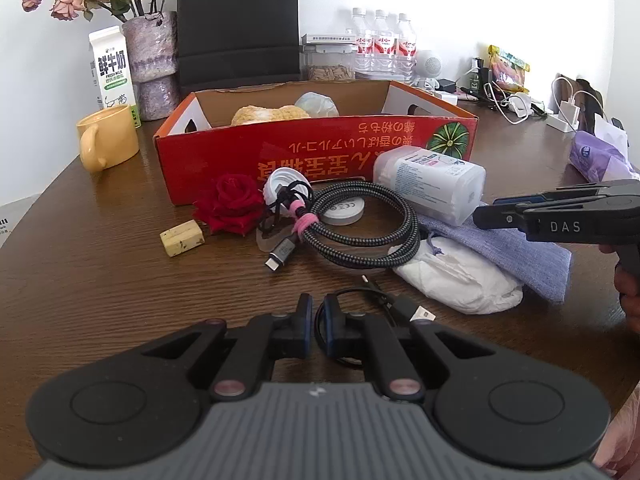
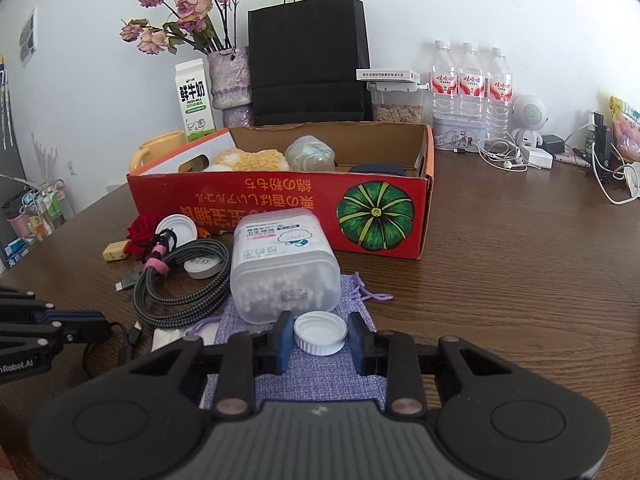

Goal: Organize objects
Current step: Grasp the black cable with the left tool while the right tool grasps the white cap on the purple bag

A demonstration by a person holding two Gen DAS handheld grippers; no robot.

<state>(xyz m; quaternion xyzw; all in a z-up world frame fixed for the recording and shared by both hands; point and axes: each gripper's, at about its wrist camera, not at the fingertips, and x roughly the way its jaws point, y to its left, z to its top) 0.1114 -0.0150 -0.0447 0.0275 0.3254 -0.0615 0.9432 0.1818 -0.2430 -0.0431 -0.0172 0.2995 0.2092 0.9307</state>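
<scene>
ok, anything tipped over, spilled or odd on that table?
The cotton swab container lies on its side in front of the red box, which sits with its print upside down. Nothing looks spilled.

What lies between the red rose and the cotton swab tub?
A coiled braided cable with a pink strap and two white lids, shown in both views.

White cap (image 2: 320, 333) between right claw (image 2: 320, 338) pads

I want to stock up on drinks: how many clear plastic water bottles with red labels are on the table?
3. The clear plastic water bottles stand side by side by the back wall, behind the red cardboard box: left, middle, right. Others may be hidden.
</scene>
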